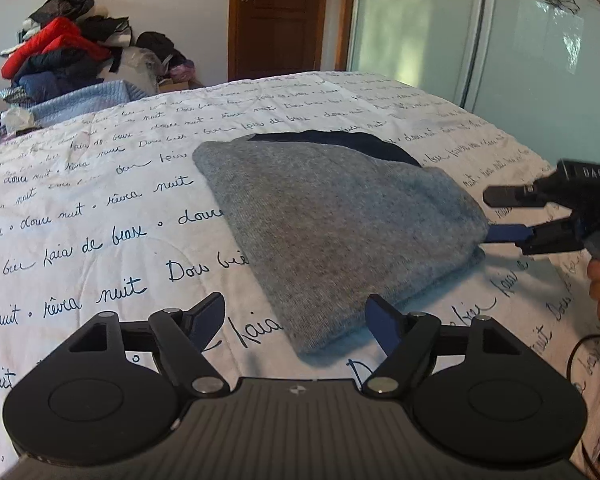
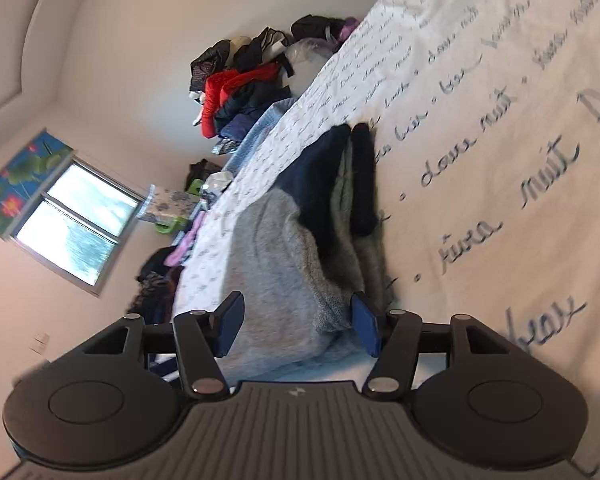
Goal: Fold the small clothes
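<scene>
A folded grey knit garment (image 1: 332, 224) with a dark navy part (image 1: 340, 142) at its far edge lies on the white bedspread (image 1: 100, 208) with script writing. My left gripper (image 1: 296, 316) is open just in front of its near corner, touching nothing. My right gripper (image 1: 500, 216) comes in from the right, turned on its side and open, its blue lower finger at the garment's right edge. In the right wrist view the open right gripper (image 2: 298, 328) frames the garment's grey edge (image 2: 276, 264), with navy layers (image 2: 320, 176) behind.
A pile of clothes (image 1: 64, 56) sits beyond the bed's far left, with a blue quilt (image 1: 88, 98) in front of it. A wooden door (image 1: 278, 20) and glass wardrobe panels (image 1: 480, 28) stand behind. A window (image 2: 80, 224) shows in the right wrist view.
</scene>
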Tool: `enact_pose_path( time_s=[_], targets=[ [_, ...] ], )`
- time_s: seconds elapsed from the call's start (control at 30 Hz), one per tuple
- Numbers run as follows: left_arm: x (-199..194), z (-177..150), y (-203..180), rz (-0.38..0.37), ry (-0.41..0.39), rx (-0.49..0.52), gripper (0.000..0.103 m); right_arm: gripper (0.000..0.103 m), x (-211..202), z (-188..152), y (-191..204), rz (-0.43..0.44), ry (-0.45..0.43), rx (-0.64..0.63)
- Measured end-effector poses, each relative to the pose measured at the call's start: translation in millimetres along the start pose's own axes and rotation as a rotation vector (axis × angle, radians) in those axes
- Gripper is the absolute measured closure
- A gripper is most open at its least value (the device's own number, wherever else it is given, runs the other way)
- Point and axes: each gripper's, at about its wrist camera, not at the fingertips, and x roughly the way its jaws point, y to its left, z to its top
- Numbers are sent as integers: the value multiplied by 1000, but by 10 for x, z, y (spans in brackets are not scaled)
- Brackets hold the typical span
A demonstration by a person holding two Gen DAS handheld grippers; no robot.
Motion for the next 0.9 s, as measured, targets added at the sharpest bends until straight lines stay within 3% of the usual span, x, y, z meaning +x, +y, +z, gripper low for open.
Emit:
enact_pose_path(
  time_s=[0.1,0.23,0.4,0.63,0.8,0.9],
  targets=[
    [5,-69,-158,-1,-11,73,25,44,21,-8,-32,54,22,65],
    [90,-125,-330,41,-12,167,22,44,47,-34,-15,-56,14,31],
    [192,-170,-452,129,-32,264,22,44,111,-20,-63,-41,17,68],
    [237,-217,-387,218,-46,282,22,44,191,18,-6,-44,3,54],
    [243,-283,-400,236,-52,336,22,44,157,77,53,-18,-21,30],
    [232,-250,-366,255,-78,310,23,45,207,64,87,-25,1,10]
  ],
)
